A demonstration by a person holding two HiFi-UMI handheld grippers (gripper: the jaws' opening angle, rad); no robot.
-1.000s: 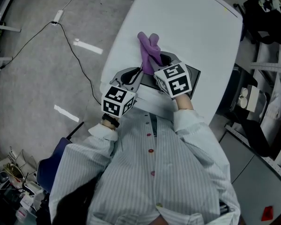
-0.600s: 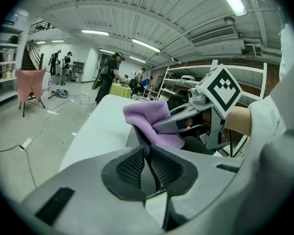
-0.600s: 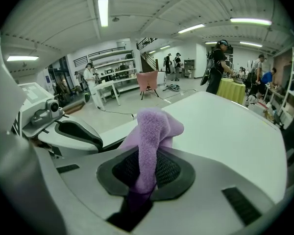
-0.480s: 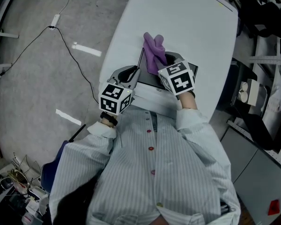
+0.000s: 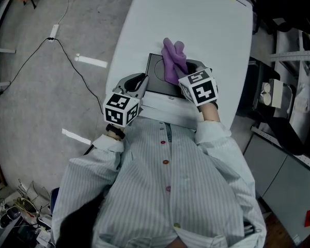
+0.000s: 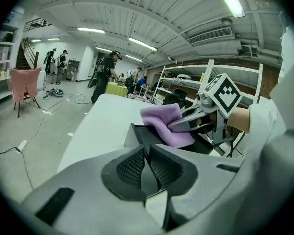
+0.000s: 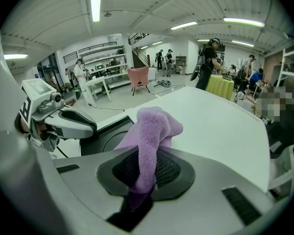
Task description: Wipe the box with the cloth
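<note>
Right claw (image 7: 147, 169) is clenched on the fluffy purple cloth (image 7: 154, 126), which stands up out of its jaws in a soft fold and droops onto the flat black box (image 5: 157, 77). Left claw (image 6: 146, 166) is closed, as far as I can read it, on the thin near wall of that box at its corner, pinning it to the white table (image 5: 196, 25). The box lies at the table's near edge, just beyond the person's striped shirt (image 5: 165, 190).

I judge the cloth light, limp and grippy. It should follow wherever I drag it, though the loose end may fold under, so I would keep the hold low on the bunch and press with the free flap. The box looks light, stiff and smooth, with thin walls. It would probably slide under a wipe unless held, and the rim is the sensible place to hold it.

The left claw sits at the box's left side, near the cloth's path, and I judge it the only thing in the way. Off the table, a black cable (image 5: 77, 61) trails over the grey floor, metal shelving (image 5: 294, 87) stands to the right, and people (image 6: 108, 75) stand well away at the back of the hall.
</note>
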